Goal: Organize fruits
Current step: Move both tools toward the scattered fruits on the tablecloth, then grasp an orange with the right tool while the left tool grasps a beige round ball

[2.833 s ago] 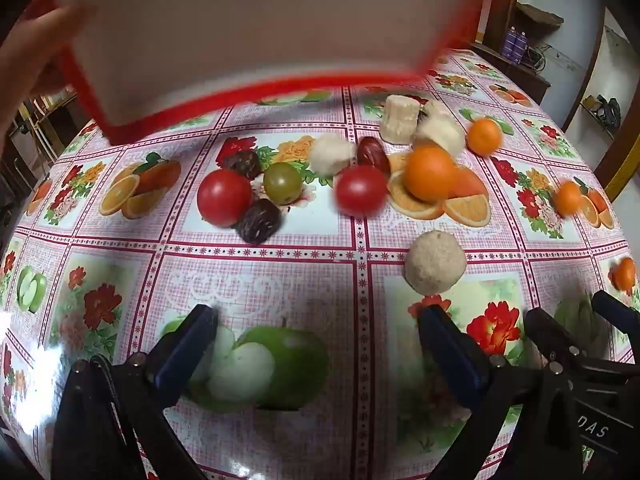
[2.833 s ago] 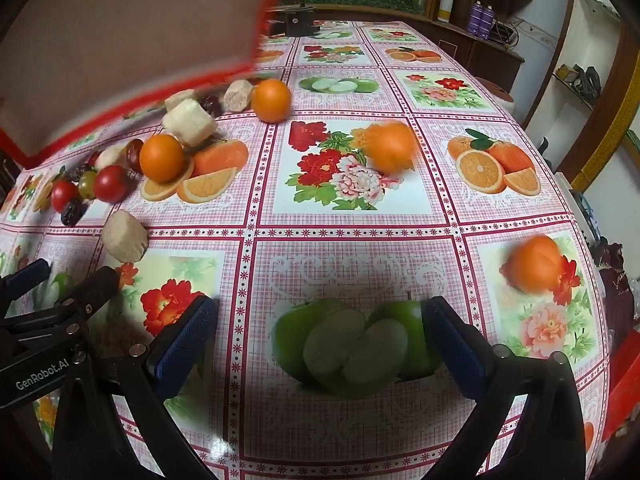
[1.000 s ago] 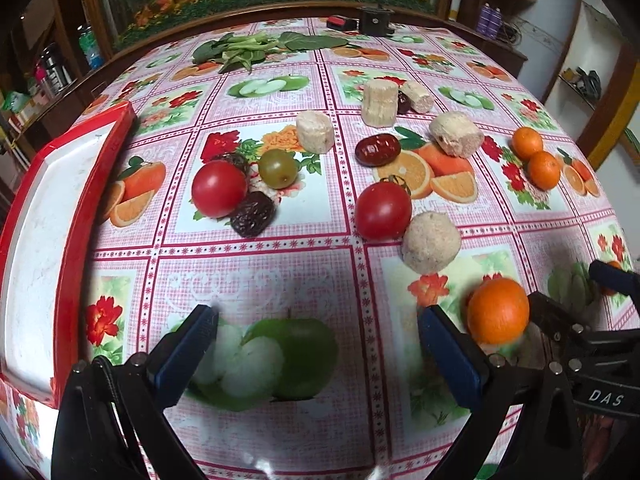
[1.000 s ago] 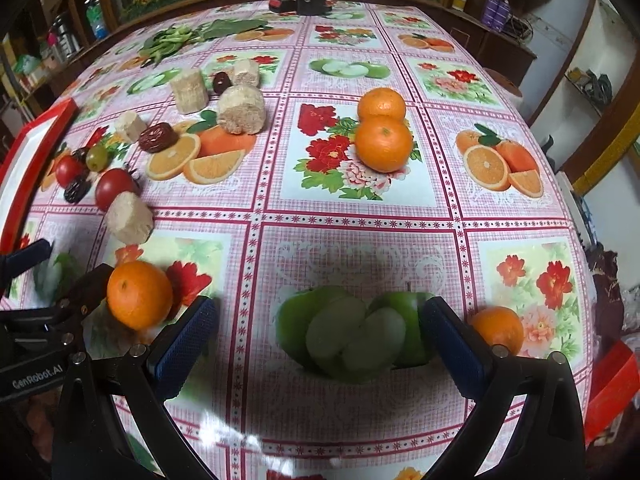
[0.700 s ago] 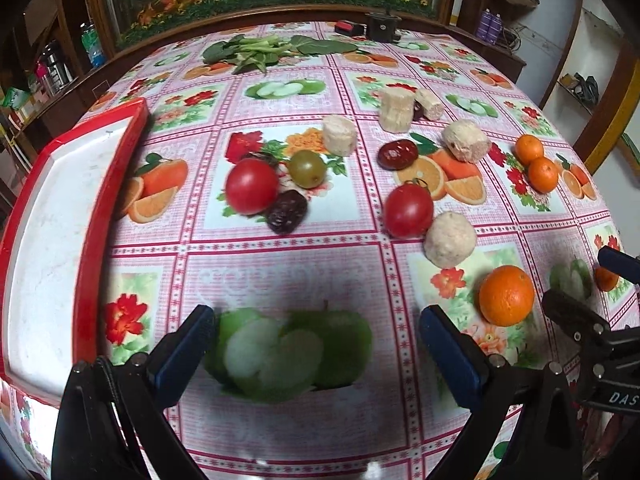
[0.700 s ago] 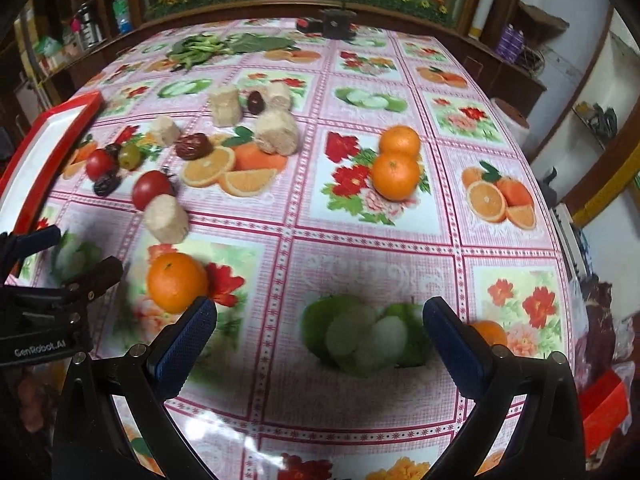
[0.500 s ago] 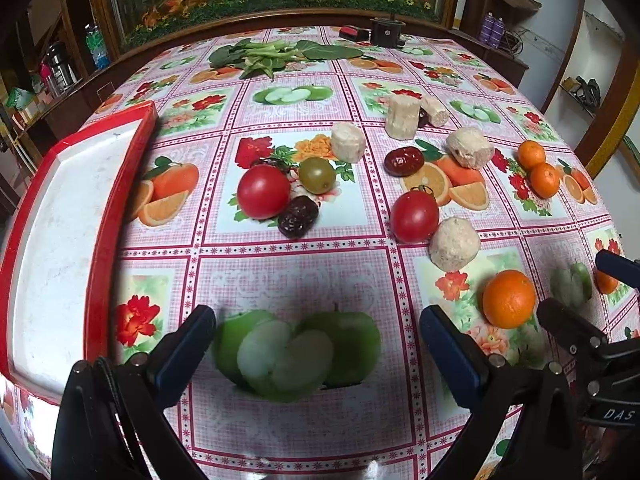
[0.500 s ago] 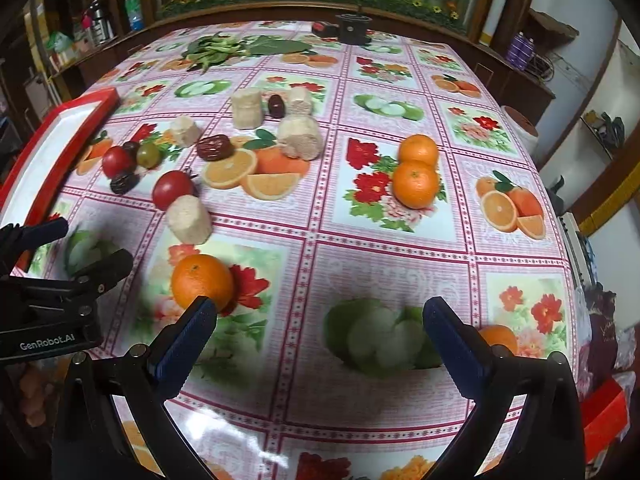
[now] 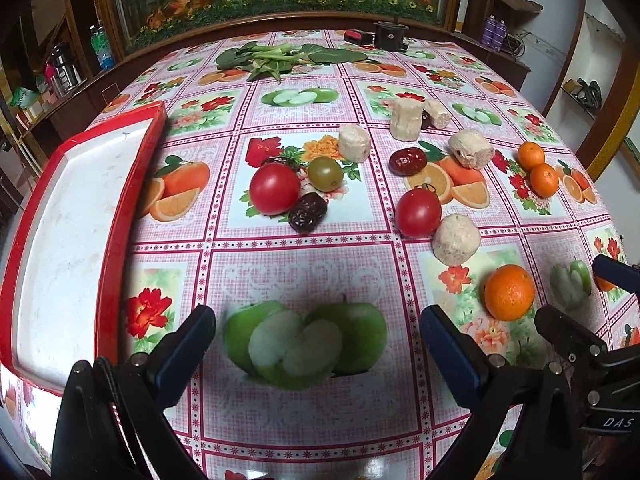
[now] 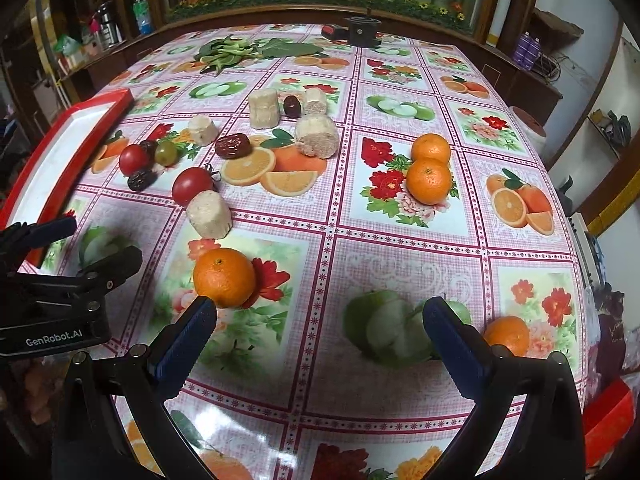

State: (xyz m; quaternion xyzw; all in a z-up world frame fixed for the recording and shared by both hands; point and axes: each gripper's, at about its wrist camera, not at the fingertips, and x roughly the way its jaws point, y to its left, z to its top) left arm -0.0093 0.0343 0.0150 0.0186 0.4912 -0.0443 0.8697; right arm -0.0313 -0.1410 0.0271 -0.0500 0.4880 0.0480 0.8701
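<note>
Loose fruit lies on a fruit-print tablecloth. Two red tomatoes (image 9: 275,188) (image 9: 418,213), a green tomato (image 9: 325,173), dark dates (image 9: 308,213) and beige cut chunks (image 9: 456,239) sit mid-table. An orange (image 9: 509,292) lies near me, also in the right wrist view (image 10: 224,277). Two more oranges (image 10: 429,175) sit to the right, another (image 10: 506,335) by the right finger. An empty red-rimmed white tray (image 9: 64,236) lies at the left. My left gripper (image 9: 316,340) is open and empty above the cloth. My right gripper (image 10: 320,332) is open and empty, the near orange by its left fingertip.
Green leafy vegetables (image 9: 280,58) and a small black device (image 9: 390,36) lie at the table's far side. A wooden ledge with plants runs behind. The table edge drops off at the right (image 10: 592,248), with shelves and a wall beyond.
The tray went from held overhead to lying at the table's left. The rolling oranges have come to rest. Both grippers have drawn back and up, still open.
</note>
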